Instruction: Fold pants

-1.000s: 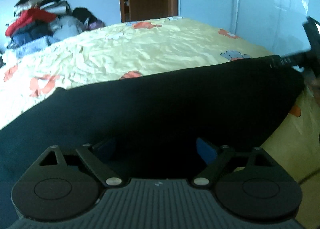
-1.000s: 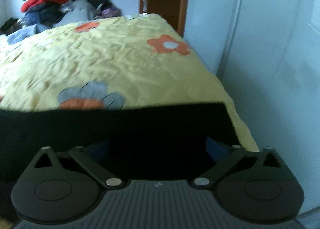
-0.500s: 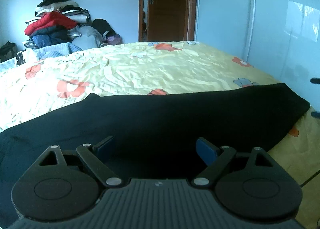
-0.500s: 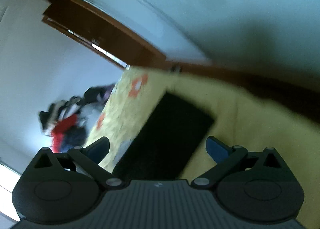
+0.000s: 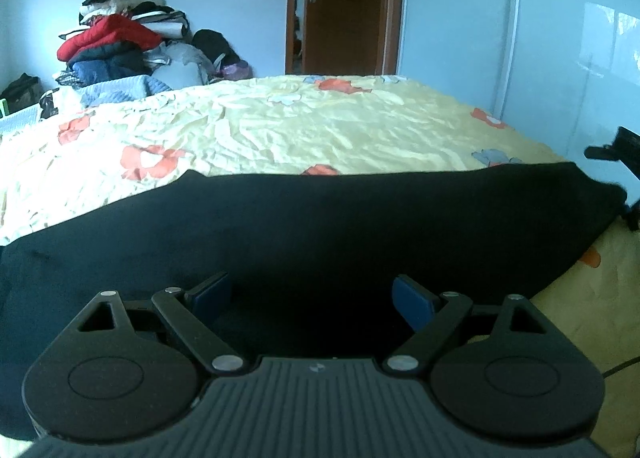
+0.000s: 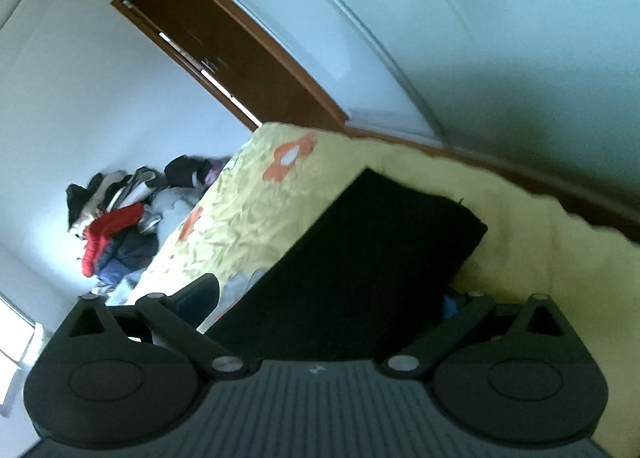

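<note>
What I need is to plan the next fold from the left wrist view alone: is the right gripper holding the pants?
Observer: No. The right gripper is open, fingers wide apart, clamping nothing.
Operator: How does the pants' end look there?
Observer: The pants end in a straight, squared edge lying flat on the bedsheet.
Operator: Is that gripper level?
Observer: No. Its view is rolled hard; the bed runs diagonally across it.
</note>
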The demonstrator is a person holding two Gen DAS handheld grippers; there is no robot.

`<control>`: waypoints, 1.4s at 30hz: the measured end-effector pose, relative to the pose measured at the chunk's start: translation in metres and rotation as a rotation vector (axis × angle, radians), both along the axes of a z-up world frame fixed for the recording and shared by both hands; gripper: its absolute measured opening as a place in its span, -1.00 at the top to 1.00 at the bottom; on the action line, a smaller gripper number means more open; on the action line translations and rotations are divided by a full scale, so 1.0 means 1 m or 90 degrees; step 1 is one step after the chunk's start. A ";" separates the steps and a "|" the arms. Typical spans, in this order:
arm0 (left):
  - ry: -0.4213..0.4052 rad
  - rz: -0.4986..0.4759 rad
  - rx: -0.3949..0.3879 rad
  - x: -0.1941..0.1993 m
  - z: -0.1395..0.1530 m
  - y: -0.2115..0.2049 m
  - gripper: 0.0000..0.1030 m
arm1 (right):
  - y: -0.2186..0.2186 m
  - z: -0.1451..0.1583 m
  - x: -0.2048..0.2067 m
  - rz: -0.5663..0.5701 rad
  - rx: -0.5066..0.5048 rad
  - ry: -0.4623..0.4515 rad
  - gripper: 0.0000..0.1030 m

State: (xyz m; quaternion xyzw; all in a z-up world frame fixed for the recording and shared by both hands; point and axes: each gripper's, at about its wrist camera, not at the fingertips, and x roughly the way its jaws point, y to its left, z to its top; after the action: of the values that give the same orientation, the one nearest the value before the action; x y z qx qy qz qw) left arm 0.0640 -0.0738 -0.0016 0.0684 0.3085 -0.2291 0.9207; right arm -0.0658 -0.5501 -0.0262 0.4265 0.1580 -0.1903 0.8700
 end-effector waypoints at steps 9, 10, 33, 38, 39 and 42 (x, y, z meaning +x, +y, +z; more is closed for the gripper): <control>-0.012 0.007 0.006 -0.003 0.001 0.002 -0.74 | 0.005 -0.002 0.023 -0.012 -0.118 0.095 0.56; -0.018 0.014 0.002 -0.003 0.003 0.005 -0.74 | -0.001 -0.005 0.020 -0.013 -0.094 0.083 0.66; -0.043 0.256 -0.035 0.009 0.027 0.107 -0.77 | 0.354 0.021 0.124 0.615 -0.565 0.038 0.85; -0.023 0.269 -0.058 0.016 0.024 0.107 -0.77 | 0.390 0.008 0.118 0.631 -0.698 0.066 0.78; -0.021 0.267 -0.061 0.017 0.025 0.107 -0.77 | 0.391 0.007 0.118 0.631 -0.713 0.069 0.77; -0.028 0.264 -0.058 0.016 0.027 0.105 -0.82 | 0.385 0.023 0.105 0.643 -0.722 0.047 0.69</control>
State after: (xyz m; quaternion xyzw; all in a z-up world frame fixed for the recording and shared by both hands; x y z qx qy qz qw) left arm 0.0802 0.0311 0.0257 -0.0332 0.2854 -0.0465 0.9567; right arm 0.0395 -0.1654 -0.0035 -0.2169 0.2410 0.1649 0.9315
